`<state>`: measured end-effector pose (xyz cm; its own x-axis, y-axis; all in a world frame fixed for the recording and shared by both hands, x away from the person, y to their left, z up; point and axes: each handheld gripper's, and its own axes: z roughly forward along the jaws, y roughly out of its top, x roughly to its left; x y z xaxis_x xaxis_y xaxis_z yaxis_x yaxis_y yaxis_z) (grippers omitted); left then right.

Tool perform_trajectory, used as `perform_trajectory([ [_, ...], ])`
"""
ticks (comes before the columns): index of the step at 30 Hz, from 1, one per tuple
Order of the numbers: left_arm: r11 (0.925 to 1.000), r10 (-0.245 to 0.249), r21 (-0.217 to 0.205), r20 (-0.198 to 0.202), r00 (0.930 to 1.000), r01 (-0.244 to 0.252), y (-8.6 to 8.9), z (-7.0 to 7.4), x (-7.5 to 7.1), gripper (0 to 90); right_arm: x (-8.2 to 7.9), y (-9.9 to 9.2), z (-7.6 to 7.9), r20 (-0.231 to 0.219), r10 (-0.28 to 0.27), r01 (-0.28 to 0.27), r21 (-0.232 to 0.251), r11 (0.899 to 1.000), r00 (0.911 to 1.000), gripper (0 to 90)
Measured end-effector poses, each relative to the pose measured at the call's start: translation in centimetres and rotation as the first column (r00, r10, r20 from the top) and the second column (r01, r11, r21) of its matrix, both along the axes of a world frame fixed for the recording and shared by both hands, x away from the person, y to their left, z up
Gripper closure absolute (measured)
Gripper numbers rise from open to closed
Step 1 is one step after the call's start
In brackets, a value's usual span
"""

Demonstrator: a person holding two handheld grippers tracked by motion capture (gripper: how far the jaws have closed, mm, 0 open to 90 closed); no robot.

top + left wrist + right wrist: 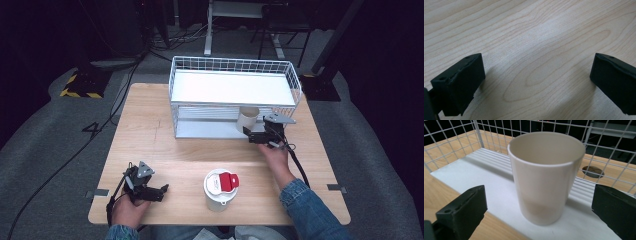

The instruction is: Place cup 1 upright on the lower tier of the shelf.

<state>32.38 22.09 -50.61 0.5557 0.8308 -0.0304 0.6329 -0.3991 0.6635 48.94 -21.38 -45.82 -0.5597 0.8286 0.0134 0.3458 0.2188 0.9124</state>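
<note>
Nearest the camera in the high view, at the near edge of the surface (150,145), a white lidded cup (218,190) with a red flap on its lid stands upright just left of the middle of that edge. Left of it, at the near-left corner, the left gripper (163,189) rests in the person's left hand (127,210) – its jaws are spread wide with nothing but bare wood grain between them, as the left gripper view shows (536,82). Toward the far edge, a white wire rack (235,95) with two shelves stands a little right of the middle. On its lower shelf, at the right end, a plain white cup (247,119) stands upright with its open mouth up. Just right of that cup is the right gripper (248,132), carried by the right hand (274,155), whose blue denim sleeve (312,210) comes in over the near-right corner. In the right gripper view the white cup (546,177) stands between the jaws of the right gripper (539,212) – they are wide apart and clear of the cup's sides, gripping nothing
</note>
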Motion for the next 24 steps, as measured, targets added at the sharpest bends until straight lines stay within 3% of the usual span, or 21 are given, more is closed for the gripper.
perform_trajectory([
  [6,1.0,0.002,0.0,0.0,1.0,-0.002,0.0,0.0,0.0,0.1,-1.8,-0.8,0.2,0.005,0.023,-0.022,-0.045,0.999,0.9997,0.2],
  [14,1.0,0.001,0.004,0.002,1.0,-0.001,0.0,0.0,0.1,0.2,-4.0,-2.2,1.5,0.024,0.05,-0.049,-0.052,0.997,0.9985,0.2],
  [23,0.9999,-0.009,0.005,0.002,1.0,0.009,0.1,0.0,0.1,0.3,-6.4,-4.5,3.3,0.002,0.089,-0.089,-0.053,0.995,0.996,0.2],
  [24,1.0,-0.008,0.006,0.003,1.0,0.008,0.1,0.0,0.1,0.2,-6.8,-4.9,3.5,-0.021,0.107,-0.108,-0.063,0.992,0.9941,0.2],
])
